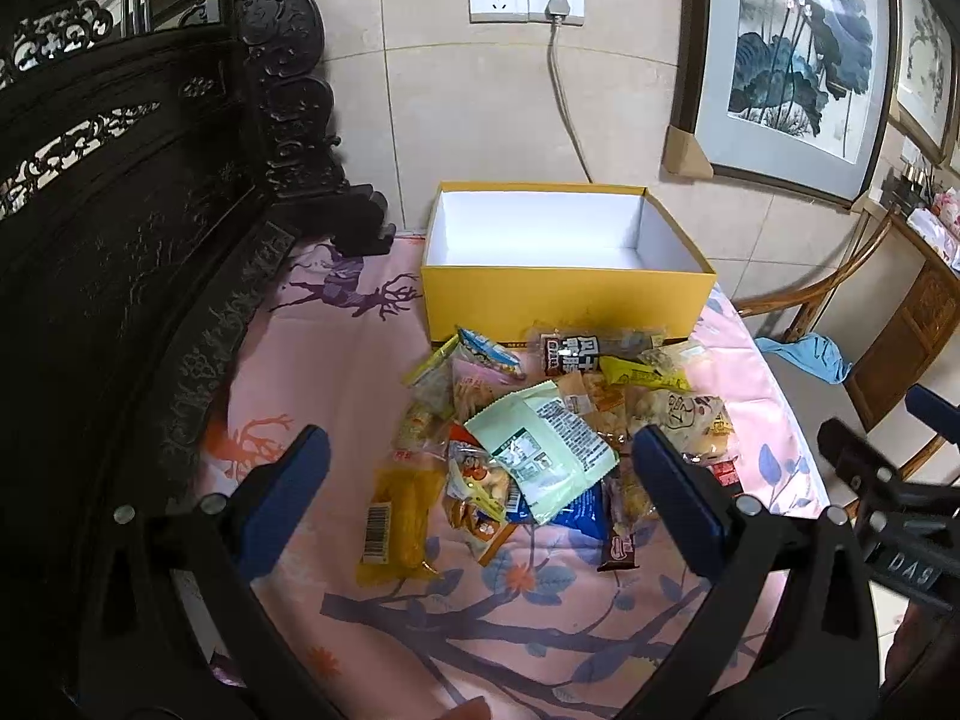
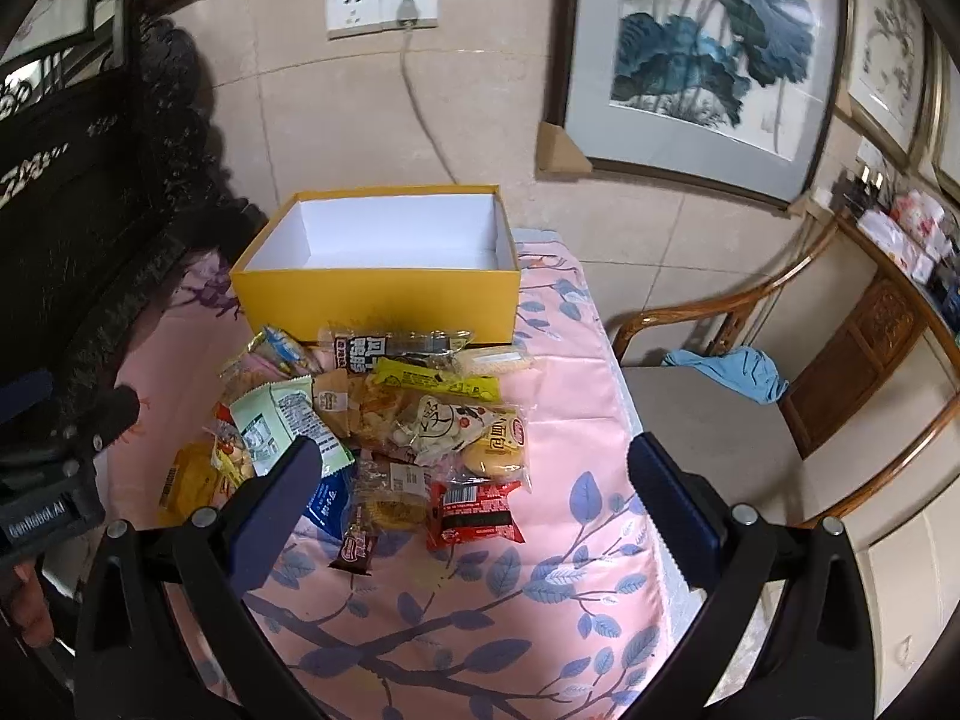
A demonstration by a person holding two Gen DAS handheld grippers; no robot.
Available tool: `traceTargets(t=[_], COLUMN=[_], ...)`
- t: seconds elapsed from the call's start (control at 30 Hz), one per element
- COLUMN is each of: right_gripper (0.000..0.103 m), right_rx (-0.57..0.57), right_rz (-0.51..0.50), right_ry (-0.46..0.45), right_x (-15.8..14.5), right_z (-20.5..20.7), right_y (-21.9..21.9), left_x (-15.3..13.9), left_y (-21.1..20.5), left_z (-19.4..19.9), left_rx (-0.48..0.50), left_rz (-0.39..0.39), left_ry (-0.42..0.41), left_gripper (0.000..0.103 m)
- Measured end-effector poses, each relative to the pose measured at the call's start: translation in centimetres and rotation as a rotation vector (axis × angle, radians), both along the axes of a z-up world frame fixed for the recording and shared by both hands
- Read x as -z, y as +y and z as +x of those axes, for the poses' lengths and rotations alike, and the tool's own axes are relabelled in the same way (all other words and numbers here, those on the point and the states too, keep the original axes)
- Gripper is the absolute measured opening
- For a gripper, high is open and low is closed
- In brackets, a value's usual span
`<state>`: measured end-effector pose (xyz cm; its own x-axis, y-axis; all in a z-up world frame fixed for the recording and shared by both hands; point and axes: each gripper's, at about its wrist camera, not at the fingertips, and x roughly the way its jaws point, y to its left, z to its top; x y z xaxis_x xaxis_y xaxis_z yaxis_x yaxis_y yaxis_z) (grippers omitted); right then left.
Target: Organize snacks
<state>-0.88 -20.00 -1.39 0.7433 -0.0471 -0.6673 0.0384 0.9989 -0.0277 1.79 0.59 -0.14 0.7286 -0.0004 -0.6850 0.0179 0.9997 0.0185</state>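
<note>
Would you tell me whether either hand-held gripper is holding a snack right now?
Neither: the left hand-held gripper and right hand-held gripper are open and hold nothing.

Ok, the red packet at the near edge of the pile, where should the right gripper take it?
Grip the red packet across its near edge, coming down from the near right. It lies flat with bare cloth there; its far edge tucks under other snacks. The right gripper is open.

Left gripper [image 1: 480,480]: two blue rectangular finger pads [image 1: 294,492] on black angular arms, round silver rivets at the joints. Its body, seen from the right wrist view, bears white lettering "GenRobot.AI".

Right gripper [image 2: 474,492]: matching blue pads [image 2: 672,504], black arms, silver rivets; body marked "DAS" in the left wrist view.

Bare skin [image 2: 30,606] of hand at lower left.
</note>
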Motion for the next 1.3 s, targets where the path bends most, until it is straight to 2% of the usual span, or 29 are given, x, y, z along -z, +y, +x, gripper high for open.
traceTargets(t=[0.13, 0.27, 0.47, 0.8, 0.9, 0.97, 1.07, 1.2, 1.3], right_gripper=[0.102, 0.102, 0.102, 0.102, 0.102, 0.102, 0.102, 0.102, 0.102], right_rx=[-0.033, -0.056, -0.057, -0.033, -0.035, -0.033, -0.063, -0.074, -0.051], right_rz=[0.045, 0.01, 0.011, 0.012, 0.031, 0.072, 0.155, 0.126, 0.141], right_ry=[-0.005, 0.0, -0.011, -0.005, -0.024, -0.046, -0.085, -0.145, -0.18], right_x=[0.0, 0.2, 0.1, 0.5, 0.5, 0.1, -0.7, -1.8, -2.3], right_z=[0.1, 0.3, 0.4, 0.5, 0.2, 0.1, -0.2, -0.8, -1.3], right_y=[0.2, 0.9, 0.4, -0.7, -1.2, -1.6, -1.8, -1.2, -1.6], left_x=[0.2, 0.2, 0.7, 1.3, 1.3, 1.2, 1.3, 1.4, 1.5], left_y=[0.5, 0.7, 0.8, 0.3, 0.9, 1.2, 1.1, 0.7, 0.5], left_z=[0.4, 0.4, 0.6, 0.4, 0.4, 0.4, 0.2, 0.3, 0.3], left_rx=[-0.028, -0.011, 0.003, 0.025, 0.002, -0.004, 0.002, 0.029, 0.045], left_rz=[0.002, -0.027, -0.046, 0.005, -0.02, -0.04, -0.031, -0.031, -0.044], left_ry=[0.0, -0.003, 0.012, 0.02, 0.021, 0.024, 0.018, 0.027, 0.033], left_gripper=[0.101, 0.101, 0.101, 0.101, 0.101, 0.101, 0.101, 0.101, 0.101])
